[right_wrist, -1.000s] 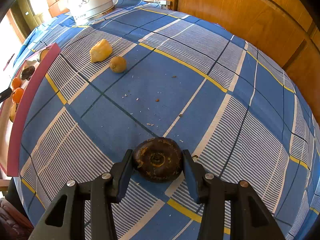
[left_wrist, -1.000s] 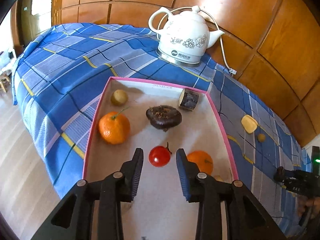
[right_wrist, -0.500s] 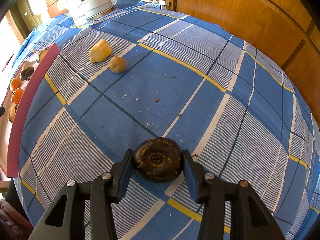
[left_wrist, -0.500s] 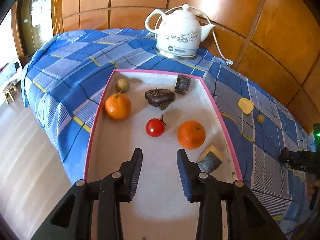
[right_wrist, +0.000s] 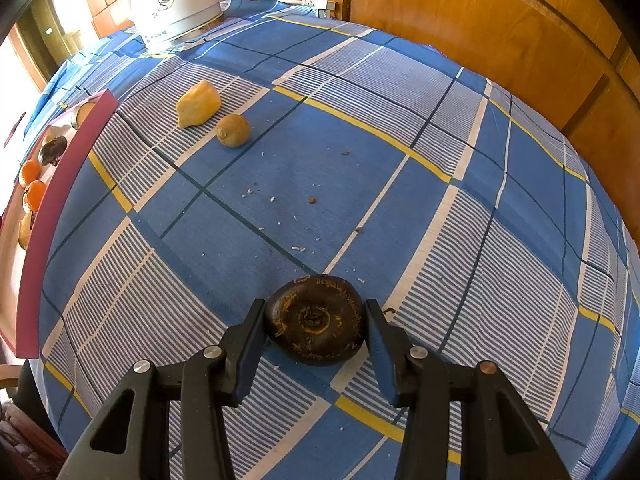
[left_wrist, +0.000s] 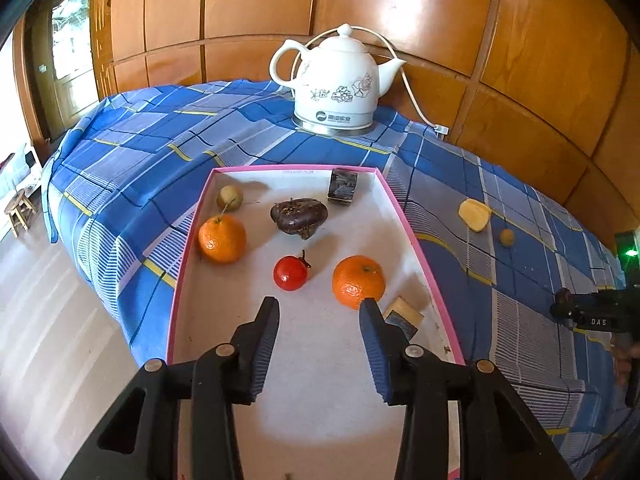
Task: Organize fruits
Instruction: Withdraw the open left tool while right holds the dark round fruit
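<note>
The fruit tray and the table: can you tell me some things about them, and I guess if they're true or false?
1. The tomato lies in the pink-edged tray. True.
2. The left gripper is squeezing the tomato. False: its jaws are apart with nothing between them, and they have just been opening.
3. The dark round fruit sits between the right gripper's jaws on the cloth. True.
4. Three oranges are in the tray. False: there are two, one orange near the left edge and one nearer the right.
5. The kettle stands inside the tray. False: it stands on the cloth behind the tray.
</note>
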A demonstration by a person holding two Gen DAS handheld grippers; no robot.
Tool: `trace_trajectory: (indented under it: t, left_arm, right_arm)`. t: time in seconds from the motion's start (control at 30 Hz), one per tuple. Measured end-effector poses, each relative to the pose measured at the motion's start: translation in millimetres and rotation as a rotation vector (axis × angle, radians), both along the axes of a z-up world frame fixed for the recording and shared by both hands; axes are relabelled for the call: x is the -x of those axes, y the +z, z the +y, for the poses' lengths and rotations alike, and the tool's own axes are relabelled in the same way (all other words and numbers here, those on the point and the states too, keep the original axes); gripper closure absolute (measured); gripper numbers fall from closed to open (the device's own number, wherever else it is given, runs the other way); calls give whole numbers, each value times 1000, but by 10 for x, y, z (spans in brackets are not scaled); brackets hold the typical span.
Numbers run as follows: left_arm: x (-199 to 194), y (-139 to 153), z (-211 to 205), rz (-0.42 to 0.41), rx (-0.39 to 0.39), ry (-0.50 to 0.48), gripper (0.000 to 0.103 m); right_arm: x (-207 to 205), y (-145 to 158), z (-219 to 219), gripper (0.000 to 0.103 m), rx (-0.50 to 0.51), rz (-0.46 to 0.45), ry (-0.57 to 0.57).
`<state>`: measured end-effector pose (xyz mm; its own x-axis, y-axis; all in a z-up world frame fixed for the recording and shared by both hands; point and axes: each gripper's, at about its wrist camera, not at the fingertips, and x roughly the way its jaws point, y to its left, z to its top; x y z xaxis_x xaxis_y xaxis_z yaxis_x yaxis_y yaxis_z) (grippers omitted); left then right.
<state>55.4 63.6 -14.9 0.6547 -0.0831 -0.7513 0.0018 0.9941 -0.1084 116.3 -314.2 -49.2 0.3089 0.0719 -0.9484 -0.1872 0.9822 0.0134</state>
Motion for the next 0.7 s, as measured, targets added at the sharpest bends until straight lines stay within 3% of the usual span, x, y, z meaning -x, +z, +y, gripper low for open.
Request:
trace_trajectory:
  t: [0.7]
  left_arm:
    - [28,-14,-55,1,-6,-5,57]
  right_arm:
    - [34,87,7,55,21,-45,-12]
